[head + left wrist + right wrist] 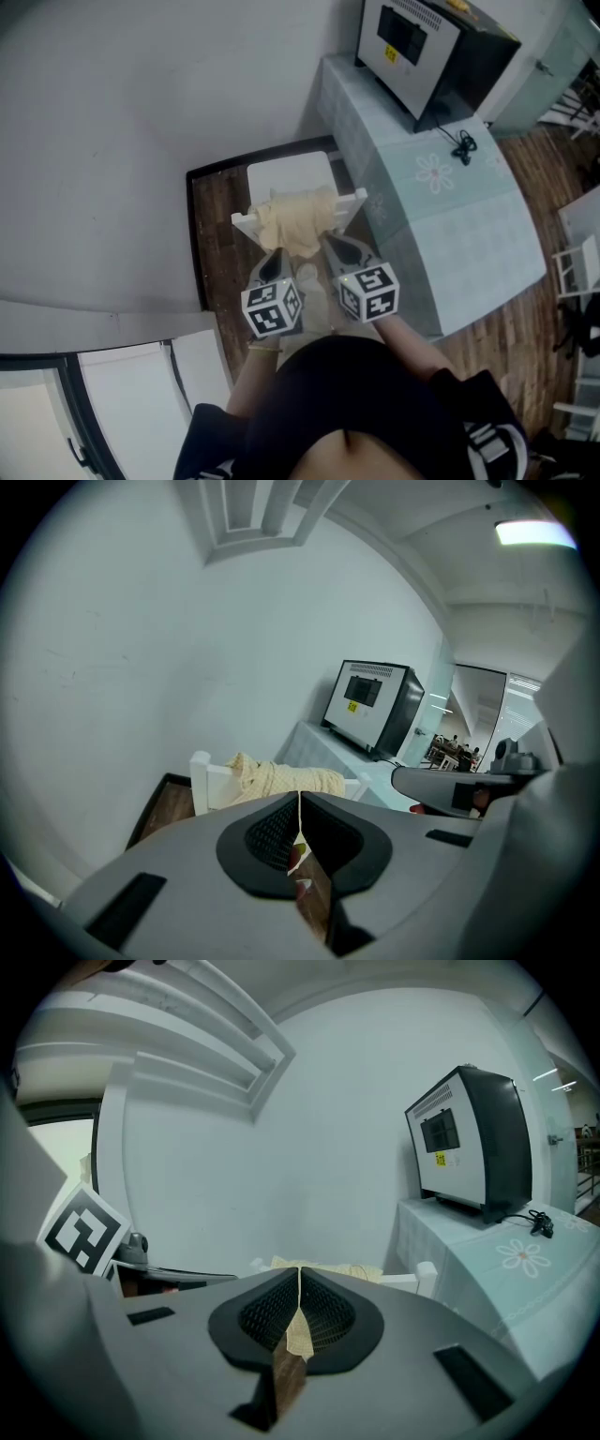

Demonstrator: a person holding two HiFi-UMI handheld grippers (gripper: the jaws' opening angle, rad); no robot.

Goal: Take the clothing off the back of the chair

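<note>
A cream knitted garment [295, 222] hangs bunched over the back rail of a small white chair [286, 176]. In the head view, both grippers point at it from the near side. My left gripper [277, 253] is shut just short of the garment's hanging lower edge. My right gripper [330, 240] is also shut, close to the garment's right side. Neither holds anything. In the left gripper view the garment [281, 778] lies beyond the shut jaws [299, 803]. The right gripper view shows only its top edge [323, 1267] above the shut jaws [299, 1283].
A table with a pale flowered cloth [450, 216] stands directly right of the chair, with a dark oven-like box [427, 47] and a black cable [462, 145] on it. A white wall [112, 141] rises to the left. Wood floor [220, 216] surrounds the chair.
</note>
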